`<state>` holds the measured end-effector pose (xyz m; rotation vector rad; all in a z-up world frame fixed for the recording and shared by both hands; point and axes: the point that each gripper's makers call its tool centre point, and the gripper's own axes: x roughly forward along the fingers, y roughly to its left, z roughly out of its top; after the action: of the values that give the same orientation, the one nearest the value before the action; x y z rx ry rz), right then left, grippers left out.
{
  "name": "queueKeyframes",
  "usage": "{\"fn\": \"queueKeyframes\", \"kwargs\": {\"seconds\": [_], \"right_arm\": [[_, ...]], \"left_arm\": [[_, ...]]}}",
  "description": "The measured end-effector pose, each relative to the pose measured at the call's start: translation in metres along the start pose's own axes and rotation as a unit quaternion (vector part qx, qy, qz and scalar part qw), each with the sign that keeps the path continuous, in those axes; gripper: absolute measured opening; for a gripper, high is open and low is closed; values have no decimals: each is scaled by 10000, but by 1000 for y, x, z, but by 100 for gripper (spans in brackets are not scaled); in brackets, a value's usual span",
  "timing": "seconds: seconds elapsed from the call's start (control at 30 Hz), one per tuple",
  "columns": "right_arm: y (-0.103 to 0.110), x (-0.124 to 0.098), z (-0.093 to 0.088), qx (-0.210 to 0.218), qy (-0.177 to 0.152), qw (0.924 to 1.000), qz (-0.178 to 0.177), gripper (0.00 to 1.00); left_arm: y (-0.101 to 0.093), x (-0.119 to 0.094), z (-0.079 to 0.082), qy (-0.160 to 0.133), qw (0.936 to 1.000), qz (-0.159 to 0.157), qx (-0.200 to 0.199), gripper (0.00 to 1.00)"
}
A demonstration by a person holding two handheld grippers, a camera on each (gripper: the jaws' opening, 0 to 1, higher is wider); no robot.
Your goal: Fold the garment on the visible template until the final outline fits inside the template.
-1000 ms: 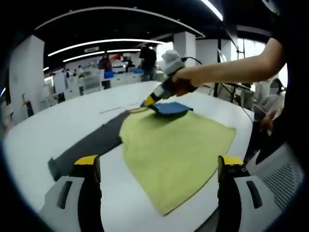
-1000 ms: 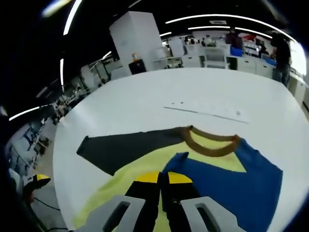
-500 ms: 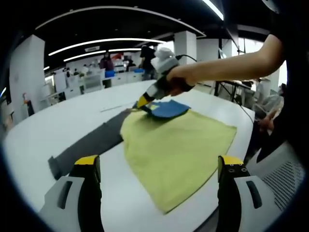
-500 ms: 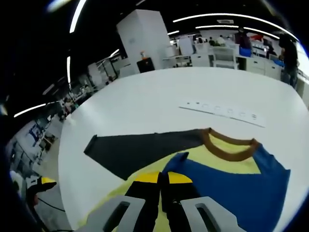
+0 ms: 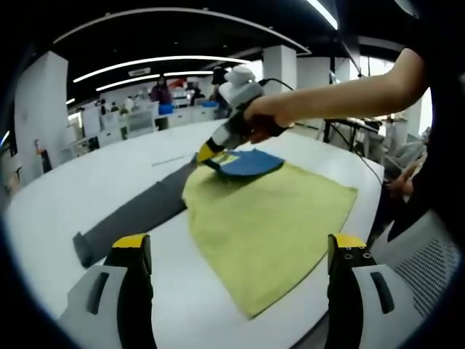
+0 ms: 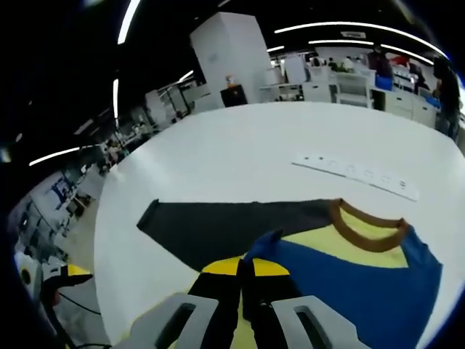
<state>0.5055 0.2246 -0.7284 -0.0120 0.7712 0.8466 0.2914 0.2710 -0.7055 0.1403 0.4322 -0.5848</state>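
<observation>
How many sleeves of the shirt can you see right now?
2: the dark grey sleeve lies flat on the white table; the blue sleeve is folded over the yellow body, pinched by the right gripper.

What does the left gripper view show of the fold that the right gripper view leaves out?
Left gripper view: the left hand-held gripper, jaws apart and clear of the cloth, and the garment's yellow body down to its hem.
Right gripper view: the brown collar and a white strip on the table.
Both: the right hand-held gripper shut on the blue sleeve, and the dark sleeve.
</observation>
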Motion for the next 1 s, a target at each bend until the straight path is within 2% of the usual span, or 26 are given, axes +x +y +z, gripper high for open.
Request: {"fn": "queueKeyframes", "kwargs": {"seconds": [0.37, 0.5, 0.6, 0.63, 0.83, 0.93, 1.0], "right_arm": [[4, 16, -25, -72, 307, 9995, 45, 0], [5, 20, -26, 28, 291, 9995, 92, 2], [14, 17, -18, 163, 122, 9993, 326, 4], [14, 15, -17, 135, 126, 9994, 302, 5], [-6, -1, -11, -242, -1, 9997, 28, 27], [-26, -14, -10, -237, -83, 9994, -235, 40], [-35, -23, -12, -213, -61, 9993, -311, 45]], "left_arm": [[4, -2, -2, 29, 10000, 18, 22, 98], [5, -3, -1, 17, 10000, 36, 46, 98], [6, -2, 1, -2, 10000, 48, 60, 98], [6, -2, 1, -4, 10000, 51, 62, 99], [8, -5, 4, -50, 9999, 97, 95, 99], [8, -4, 6, -87, 9998, 120, 104, 99], [9, -4, 8, -121, 9998, 129, 109, 99]]}}
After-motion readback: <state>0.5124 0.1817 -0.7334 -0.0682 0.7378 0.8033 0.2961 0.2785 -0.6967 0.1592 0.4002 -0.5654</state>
